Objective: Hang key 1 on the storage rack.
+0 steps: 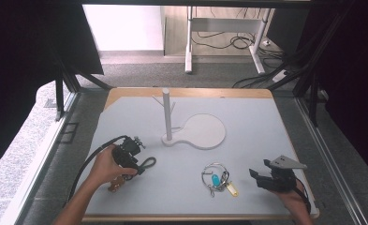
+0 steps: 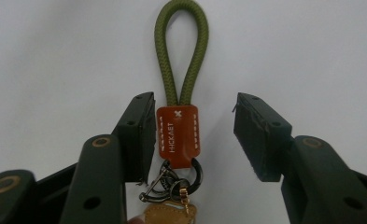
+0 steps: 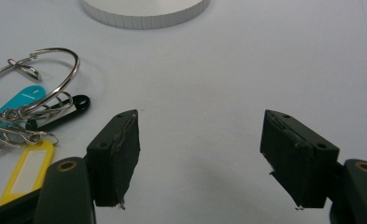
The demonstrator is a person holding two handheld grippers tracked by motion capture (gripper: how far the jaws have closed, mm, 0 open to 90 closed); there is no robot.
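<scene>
**Two spread jaws, one soft keychain between them**

From the high view, your left gripper point(image 1: 134, 153) sits low over the near-left of the table point(image 1: 247, 131), right at the olive rope keychain point(image 1: 146, 163), whose loop pokes out toward the middle. Your right gripper point(image 1: 266, 177) waits near the right edge, well apart from it, with a bunch of tagged keys on a wire ring point(image 1: 217, 179) lying between the two. A white peg stand point(image 1: 168, 117) rises farther back.

In the left gripper view, the jaws stand wide and hold nothing. The keychain's brown leather tab point(image 2: 177, 134) lies between them, closer to the left jaw, perhaps touching it. The rope loop point(image 2: 181, 51) runs away from you; the metal clasps point(image 2: 172, 179) trail back toward the hand. Expect it to be light and floppy: the rope will bend, and the hardware will dangle and swing. Pinch the stitched leather tab, the firmest, flattest part.

In the right gripper view, those jaws are also spread and empty, over bare table, beside the key bunch point(image 3: 27, 121).
</scene>
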